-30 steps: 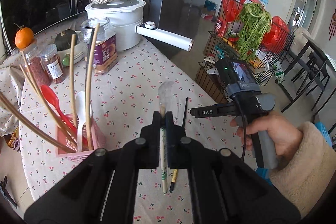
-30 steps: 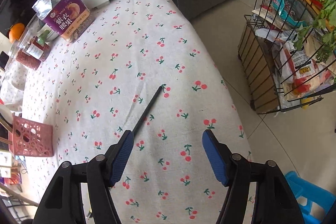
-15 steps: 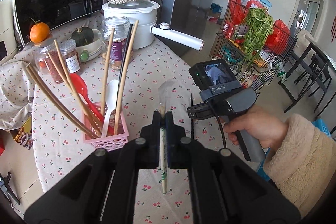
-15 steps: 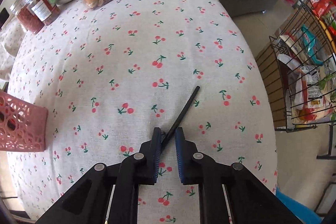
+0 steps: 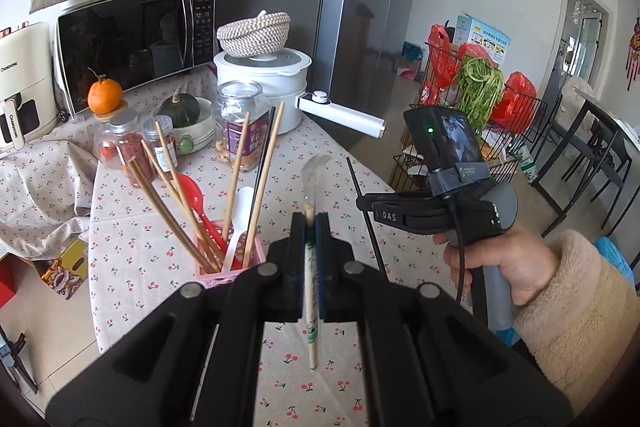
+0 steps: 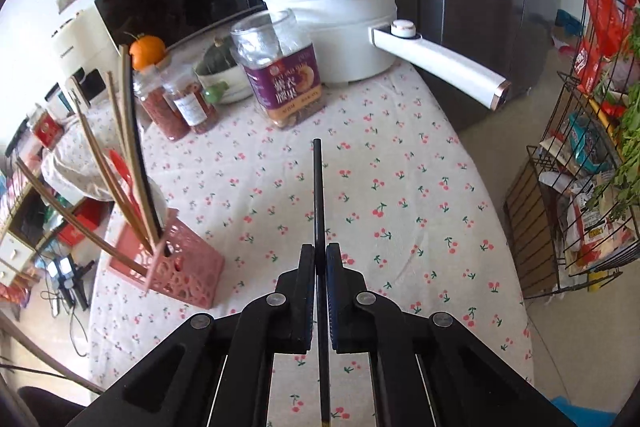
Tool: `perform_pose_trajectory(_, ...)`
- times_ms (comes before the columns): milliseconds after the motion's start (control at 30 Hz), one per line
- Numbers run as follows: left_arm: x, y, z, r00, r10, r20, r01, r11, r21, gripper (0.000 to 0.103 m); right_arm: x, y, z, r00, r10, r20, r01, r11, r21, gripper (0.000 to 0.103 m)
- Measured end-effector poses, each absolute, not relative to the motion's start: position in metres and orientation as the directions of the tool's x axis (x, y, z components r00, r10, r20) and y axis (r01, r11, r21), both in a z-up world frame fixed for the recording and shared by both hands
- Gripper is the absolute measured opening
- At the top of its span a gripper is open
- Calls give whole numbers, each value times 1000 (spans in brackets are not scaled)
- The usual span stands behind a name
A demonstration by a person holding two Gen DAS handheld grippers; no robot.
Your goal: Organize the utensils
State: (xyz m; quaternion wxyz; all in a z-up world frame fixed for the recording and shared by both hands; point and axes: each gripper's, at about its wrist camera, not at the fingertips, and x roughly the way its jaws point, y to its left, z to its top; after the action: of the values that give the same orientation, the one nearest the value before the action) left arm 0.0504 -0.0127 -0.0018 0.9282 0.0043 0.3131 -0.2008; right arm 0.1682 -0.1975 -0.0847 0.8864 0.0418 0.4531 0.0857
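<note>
Chopstick (image 6: 318, 195), slim black rod, pink lattice basket (image 6: 188, 273)

Black chopstick (image 6: 318, 195) clamped upright, wrapped chopsticks (image 5: 311, 267) clamped, pink basket (image 6: 180, 273) holding utensils

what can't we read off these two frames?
- Wrapped chopstick in the left tool: print on its sleeve too small and blurred, left wrist view.
- Black chopstick in the right tool: lower end cut off by the bottom edge, right wrist view.
- Pink basket: inside hidden by its own wall and the utensils, both views.
- Screen on the right tool: picture too small, left wrist view.
</note>
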Motion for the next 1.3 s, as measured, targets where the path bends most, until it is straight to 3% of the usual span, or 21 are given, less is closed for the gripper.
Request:
perform_pose_trajectory(300,34,14,29,826,-344,-446,335,937,-102,5,119,-190,-22,713,239,-659,-195,971,141,5)
perform_pose_trajectory(767,45,49,42,908,-269,-320,230,961,-156,5,97,-178,37,788,336,-516,-287,942,175,3)
perform_pose_trajectory(900,58,49,30,929,-237,-285,202,968,-149,5,93,-171,41,784,351,-513,-311,936,166,3)
perform_pose_trajectory(1033,74,58,21,911,-237,-339,170,961,-216,5,107,-165,22,714,361,-600,-324,930,175,5)
perform_pose_trajectory(1067,74,61,21,903,-253,-346,174,954,-243,5,113,-163,12,689,353,-632,-319,932,172,6)
perform_pose_trajectory(1100,73,63,22,897,-262,-356,176,951,-256,5,120,-159,0,655,344,-673,-323,933,162,17)
perform_pose_trajectory(1133,72,63,22,892,-267,-365,177,949,-263,5,127,-156,-13,629,330,-704,-319,935,154,34)
perform_pose_trajectory(1200,69,64,23,878,-279,-390,180,946,-271,5,141,-150,-42,577,290,-763,-313,942,121,51)
perform_pose_trajectory(1300,66,65,21,862,-287,-417,186,946,-267,5,169,-141,-88,485,225,-845,-307,949,76,51)
